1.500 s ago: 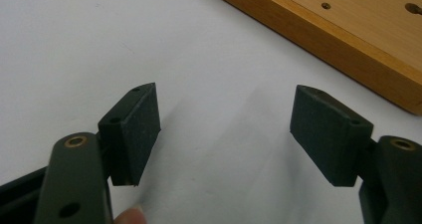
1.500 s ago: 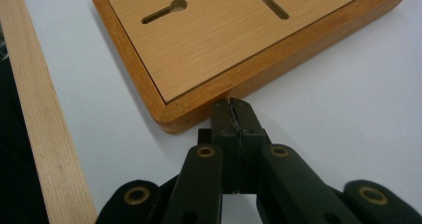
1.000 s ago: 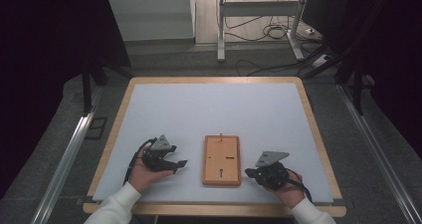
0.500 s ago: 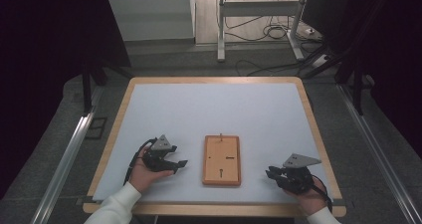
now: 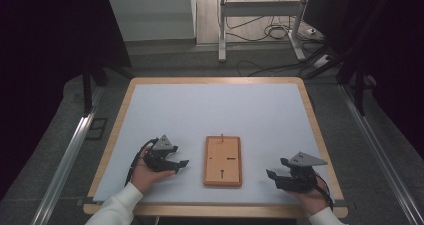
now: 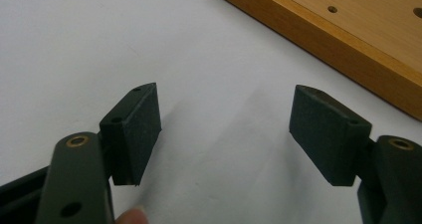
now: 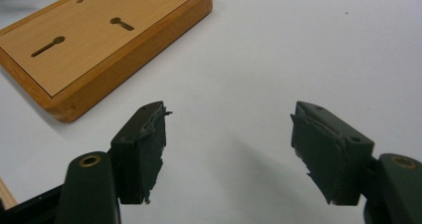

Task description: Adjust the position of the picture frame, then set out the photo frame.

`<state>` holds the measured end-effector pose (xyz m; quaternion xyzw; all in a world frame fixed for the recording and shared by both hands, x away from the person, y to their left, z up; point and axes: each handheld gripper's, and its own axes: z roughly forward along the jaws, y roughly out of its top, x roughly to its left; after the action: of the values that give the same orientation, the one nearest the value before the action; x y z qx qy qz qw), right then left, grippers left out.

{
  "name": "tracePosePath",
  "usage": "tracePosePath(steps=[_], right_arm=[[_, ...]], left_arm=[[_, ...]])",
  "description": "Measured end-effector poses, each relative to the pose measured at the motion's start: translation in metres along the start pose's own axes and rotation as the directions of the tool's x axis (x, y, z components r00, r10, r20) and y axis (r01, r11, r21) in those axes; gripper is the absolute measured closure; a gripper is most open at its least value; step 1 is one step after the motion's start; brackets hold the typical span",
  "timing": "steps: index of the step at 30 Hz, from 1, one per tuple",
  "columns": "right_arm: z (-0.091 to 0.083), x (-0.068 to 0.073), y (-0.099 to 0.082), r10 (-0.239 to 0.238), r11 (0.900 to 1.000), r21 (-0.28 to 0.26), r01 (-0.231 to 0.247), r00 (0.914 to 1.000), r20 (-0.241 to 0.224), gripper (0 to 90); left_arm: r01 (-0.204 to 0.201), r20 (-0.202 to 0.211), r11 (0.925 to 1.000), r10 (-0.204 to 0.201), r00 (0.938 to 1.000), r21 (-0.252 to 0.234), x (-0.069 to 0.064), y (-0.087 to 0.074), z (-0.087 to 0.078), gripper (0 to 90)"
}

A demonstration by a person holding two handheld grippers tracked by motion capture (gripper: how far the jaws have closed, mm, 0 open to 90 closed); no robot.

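A white-topped table point(image 5: 220, 115) with a pale wooden rim is seen from above, set on a grey floor with metal rails point(image 5: 65, 160) at either side and cables point(image 5: 265, 32) strewn beyond its far edge. Near the table's front edge, at the middle, a rectangular wooden board point(image 5: 223, 161) is laid flat, its long side running away from the person; 2 keyhole-shaped slots and small round holes are cut into its paler inset face, and a thin peg is seen at its far end.

The board is flanked by 2 hand-held grippers, neither of which touches it. The left gripper point(image 5: 179, 163) is held just beside the board's left edge, its jaws pointed toward the board and spread apart, with only bare white tabletop between the pads point(image 6: 139, 129); a corner of the board is caught at the upper right of the left gripper view. The right gripper point(image 5: 275, 174) is held farther off, near the table's right front corner, pointed toward the board. Its jaws have just been opening and are now parted wide, with nothing between them; the rubber on its pads point(image 7: 149, 144) is visibly torn and ragged. White sleeves point(image 5: 117, 207) are seen at the bottom of the high view.
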<state>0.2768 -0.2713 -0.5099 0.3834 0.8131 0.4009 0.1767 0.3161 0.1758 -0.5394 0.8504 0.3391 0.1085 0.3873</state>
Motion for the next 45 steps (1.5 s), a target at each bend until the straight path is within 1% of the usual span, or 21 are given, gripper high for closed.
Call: tracePosePath(steps=[2,8,12,16,19,23,26,28,33,37,42,45], right_arm=[[0.001,0.0,0.0,0.001,1.0,0.002,-0.001,1.0,-0.005,29.4],[0.005,0.005,0.0,-0.019,0.9996,0.023,0.019,0.9997,-0.015,28.6],[0.007,0.005,-0.001,-0.02,0.9993,0.031,0.021,0.9996,-0.019,28.6],[0.01,0.006,-0.001,-0.018,0.999,0.041,0.019,0.9996,-0.023,28.4],[0.012,0.008,0.0,-0.022,0.9987,0.045,0.023,0.9993,-0.03,28.4],[0.015,0.01,-0.002,-0.033,0.9976,0.06,0.035,0.9987,-0.039,28.2],[0.015,0.012,-0.001,-0.034,0.9979,0.054,0.036,0.9986,-0.04,28.0],[0.014,0.012,-0.001,-0.036,0.9979,0.052,0.038,0.9986,-0.038,27.9],[0.013,0.011,-0.001,-0.039,0.9978,0.052,0.04,0.9987,-0.034,27.5],[0.013,0.011,-0.001,-0.044,0.9975,0.054,0.046,0.9985,-0.031,27.2],[0.014,0.012,-0.001,-0.046,0.9972,0.057,0.048,0.9985,-0.029,26.7],[0.013,0.011,-0.001,-0.049,0.9971,0.058,0.05,0.9984,-0.028,26.6]], left_arm=[[0.001,0.001,1.0,-0.001,1.0,0.002,-0.001,0.0,-0.001,28.1],[-0.003,-0.001,1.0,0.003,1.0,0.005,-0.003,0.002,-0.001,29.2],[-0.009,-0.013,0.9999,0.009,0.9999,0.012,-0.003,0.003,0.001,29.1],[-0.006,-0.012,1.0,0.006,0.9999,0.002,-0.004,0.008,0.002,29.0],[-0.013,0.005,0.9999,0.013,0.9999,-0.01,-0.005,0.015,0.005,29.1],[-0.04,0.037,0.9985,0.041,0.9985,-0.037,-0.008,0.028,0.009,29.0],[-0.058,0.049,0.997,0.061,0.9969,-0.052,-0.01,0.039,0.012,29.0],[-0.061,0.058,0.9962,0.065,0.9962,-0.062,-0.011,0.045,0.015,29.1],[-0.063,0.07,0.9964,0.067,0.9953,-0.058,-0.011,0.059,0.026,29.3],[-0.067,0.069,0.9965,0.07,0.9952,-0.051,-0.013,0.068,0.034,29.9],[-0.075,0.074,0.9956,0.079,0.9941,-0.055,-0.018,0.079,0.044,29.6],[-0.076,0.081,0.9948,0.081,0.9934,-0.068,-0.021,0.085,0.048,29.5]])
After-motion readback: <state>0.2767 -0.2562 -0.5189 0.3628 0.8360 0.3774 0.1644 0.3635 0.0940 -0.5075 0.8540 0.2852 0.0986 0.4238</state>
